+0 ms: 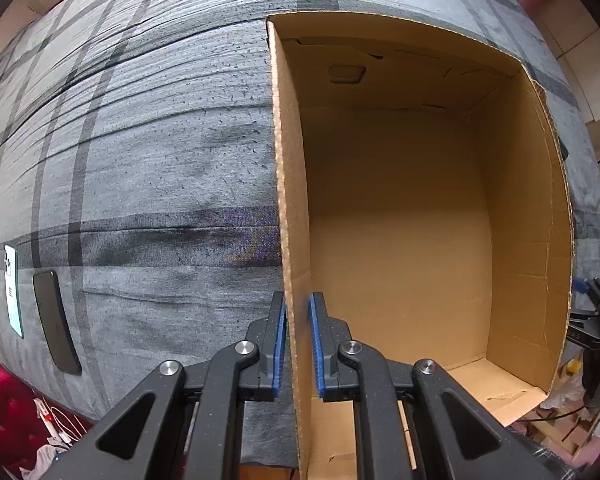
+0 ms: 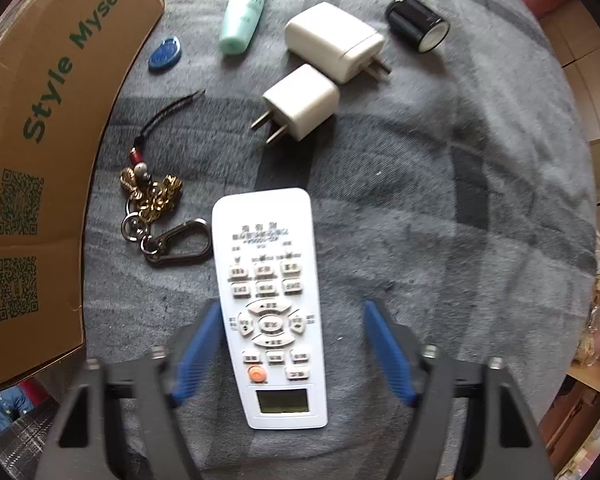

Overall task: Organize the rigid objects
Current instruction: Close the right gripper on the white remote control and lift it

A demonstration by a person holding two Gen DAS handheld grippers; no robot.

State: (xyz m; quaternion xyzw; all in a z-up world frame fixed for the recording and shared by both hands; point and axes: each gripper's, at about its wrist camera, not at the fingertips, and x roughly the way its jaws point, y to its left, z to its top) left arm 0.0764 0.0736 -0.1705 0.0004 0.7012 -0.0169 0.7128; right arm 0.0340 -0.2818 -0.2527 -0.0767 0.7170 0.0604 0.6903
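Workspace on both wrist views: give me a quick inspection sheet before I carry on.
Surface: grey plaid cloth, wrinkled.
Job's things: white remote; two white chargers; green bottle; black cap; blue tag; keychain; two phones; cardboard box, inside bare.
Clutter: nothing seen.
Grippers: left gripper shut on the box's wall; right gripper open, fingers astride the remote.
Cables: white cords below the surface's edge.
Surroundings: red fabric.
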